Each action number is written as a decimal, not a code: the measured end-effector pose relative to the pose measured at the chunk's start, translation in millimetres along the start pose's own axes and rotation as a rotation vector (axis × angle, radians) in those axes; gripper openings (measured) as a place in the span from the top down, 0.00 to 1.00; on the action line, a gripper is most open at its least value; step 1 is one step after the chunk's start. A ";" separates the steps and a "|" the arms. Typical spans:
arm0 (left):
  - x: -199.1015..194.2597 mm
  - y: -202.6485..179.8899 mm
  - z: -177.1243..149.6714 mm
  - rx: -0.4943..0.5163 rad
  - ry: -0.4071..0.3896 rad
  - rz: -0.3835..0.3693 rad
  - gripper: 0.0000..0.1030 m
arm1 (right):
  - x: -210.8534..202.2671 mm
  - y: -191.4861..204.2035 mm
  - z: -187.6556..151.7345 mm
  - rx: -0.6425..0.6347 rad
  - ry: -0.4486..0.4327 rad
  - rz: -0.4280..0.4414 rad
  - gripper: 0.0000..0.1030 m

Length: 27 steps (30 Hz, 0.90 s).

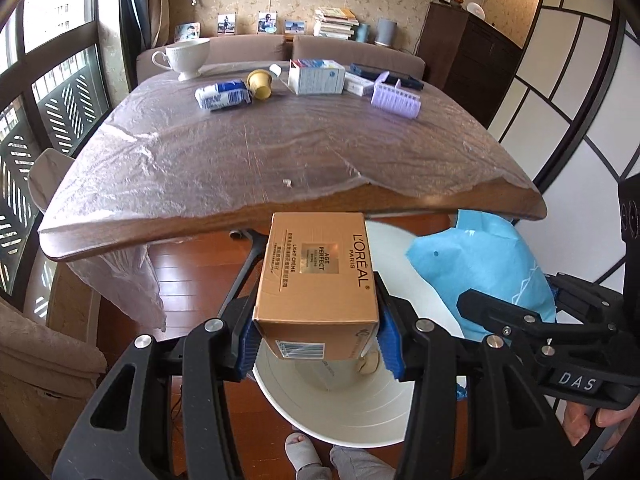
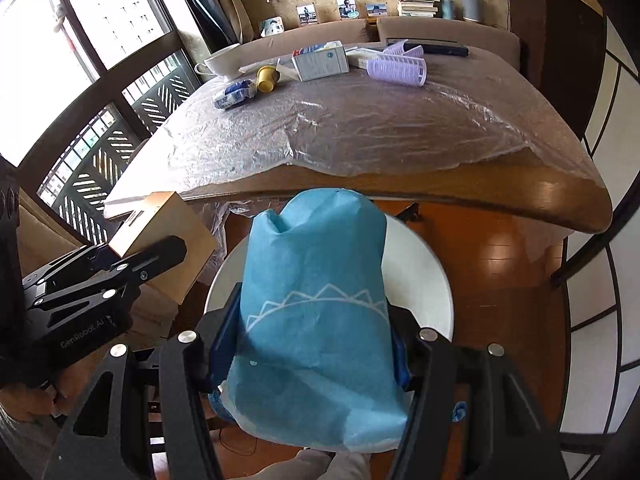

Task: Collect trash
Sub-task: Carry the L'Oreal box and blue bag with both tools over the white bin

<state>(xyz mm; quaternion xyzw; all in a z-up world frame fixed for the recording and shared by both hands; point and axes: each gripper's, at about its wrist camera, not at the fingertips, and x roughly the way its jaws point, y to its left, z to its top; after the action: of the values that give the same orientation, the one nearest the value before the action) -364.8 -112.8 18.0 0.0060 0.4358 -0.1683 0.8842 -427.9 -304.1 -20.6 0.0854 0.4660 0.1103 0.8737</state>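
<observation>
While both tools are held over the white waste bin that stands on the wooden floor in front of the table, each carries one piece of trash. Left hand-held gripper: its blue pads are clamped on the two sides of a tan L'Oréal cream carton, which points away from the camera, its barcoded end hanging above the bin's mouth. Right hand-held gripper: its jaws are pressed against the flanks of a crumpled blue paper bag with a white zigzag print; the bag stands between them above the bin's round rim. In the left wrist view the blue bag shows just to the right of the carton.

Table, covered with clear plastic film: along its far edge lie a white teacup, a blue-and-white wrapped packet, a yellow capsule-shaped cup on its side, a white-and-blue carton, a lilac hair roller and a dark flat object, all well apart from both grippers. A slippered foot shows at the bottom, beside the bin.
</observation>
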 end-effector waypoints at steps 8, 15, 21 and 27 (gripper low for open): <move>18.8 -3.1 -11.2 0.010 0.050 0.000 0.52 | 20.8 -4.6 -6.4 0.002 0.042 -0.009 0.43; 30.7 -7.4 -17.8 0.025 0.085 0.010 0.52 | 34.8 -8.4 -8.1 -0.002 0.074 -0.014 0.43; 40.4 -10.2 -21.5 0.037 0.112 0.016 0.52 | 45.2 -11.7 -8.0 -0.003 0.098 -0.021 0.43; 50.1 -10.6 -27.2 0.050 0.146 0.021 0.52 | 58.3 -15.8 -9.6 -0.012 0.128 -0.036 0.43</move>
<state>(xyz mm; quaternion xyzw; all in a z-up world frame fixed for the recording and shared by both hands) -360.7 -133.2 -36.1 0.0452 0.4947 -0.1688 0.8513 -402.5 -302.9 -76.3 0.0646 0.5215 0.1027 0.8446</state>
